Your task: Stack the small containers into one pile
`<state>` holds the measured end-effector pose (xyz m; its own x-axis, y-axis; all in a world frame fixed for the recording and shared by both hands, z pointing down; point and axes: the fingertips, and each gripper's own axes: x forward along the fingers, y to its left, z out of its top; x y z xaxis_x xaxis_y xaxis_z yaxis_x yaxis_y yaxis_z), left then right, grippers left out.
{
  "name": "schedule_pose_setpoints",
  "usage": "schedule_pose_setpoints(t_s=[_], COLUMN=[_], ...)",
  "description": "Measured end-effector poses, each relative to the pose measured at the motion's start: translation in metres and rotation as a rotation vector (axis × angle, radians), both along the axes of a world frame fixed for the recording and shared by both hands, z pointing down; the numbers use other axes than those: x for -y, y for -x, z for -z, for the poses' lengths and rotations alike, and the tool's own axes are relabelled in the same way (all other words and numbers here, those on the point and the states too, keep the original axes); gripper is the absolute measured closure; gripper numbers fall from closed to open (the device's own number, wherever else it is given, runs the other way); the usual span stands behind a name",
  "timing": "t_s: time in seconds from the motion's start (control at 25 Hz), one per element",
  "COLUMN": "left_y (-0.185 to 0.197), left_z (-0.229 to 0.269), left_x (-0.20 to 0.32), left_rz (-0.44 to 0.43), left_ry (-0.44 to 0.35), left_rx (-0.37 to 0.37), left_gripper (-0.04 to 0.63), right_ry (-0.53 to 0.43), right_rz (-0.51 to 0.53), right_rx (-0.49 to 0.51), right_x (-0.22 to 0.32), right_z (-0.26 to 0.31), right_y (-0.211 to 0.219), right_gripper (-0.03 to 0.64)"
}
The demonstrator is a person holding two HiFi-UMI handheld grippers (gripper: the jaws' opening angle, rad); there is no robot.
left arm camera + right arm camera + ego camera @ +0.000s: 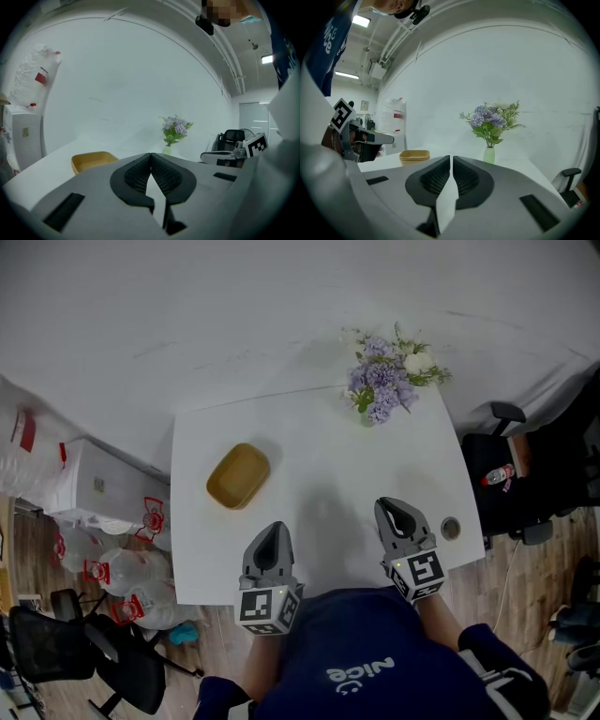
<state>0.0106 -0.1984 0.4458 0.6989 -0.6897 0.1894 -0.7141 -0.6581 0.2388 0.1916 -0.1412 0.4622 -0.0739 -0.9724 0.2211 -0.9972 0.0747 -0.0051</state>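
A pile of tan, shallow containers (238,474) sits nested on the left part of the white table (319,446). It also shows in the left gripper view as the tan pile (91,161) and in the right gripper view as the pile (415,157), with layered rims. My left gripper (273,536) rests near the table's front edge, below and right of the pile, shut with nothing in it (151,154). My right gripper (395,512) lies further right, jaws together and empty (451,158). Neither touches the pile.
A vase of purple flowers (384,381) stands at the table's far right corner. A small round cable hole (451,528) is near the right edge. A black chair (511,479) stands to the right. Water jugs (122,573) and another chair (84,652) are at the left.
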Motion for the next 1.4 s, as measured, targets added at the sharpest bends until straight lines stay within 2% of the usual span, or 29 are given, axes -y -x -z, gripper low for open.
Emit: schedule_pose_setpoints(t_s=[0.24, 1.4], left_y=[-0.0022, 0.0036], left_z=[0.0007, -0.0049], left_x=[-0.0016, -0.0025], left_rz=[-0.018, 0.011], left_ry=[-0.006, 0.005], left_rx=[0.009, 0.026], left_gripper=[0.575, 0.576], right_ry=[-0.003, 0.015], right_rz=[0.003, 0.019], right_rx=[0.003, -0.012], right_x=[0.0044, 0.0054], right_z=[0.0032, -0.0025], right_y=[-0.0007, 0.0026], right_gripper=[0.561, 0.569])
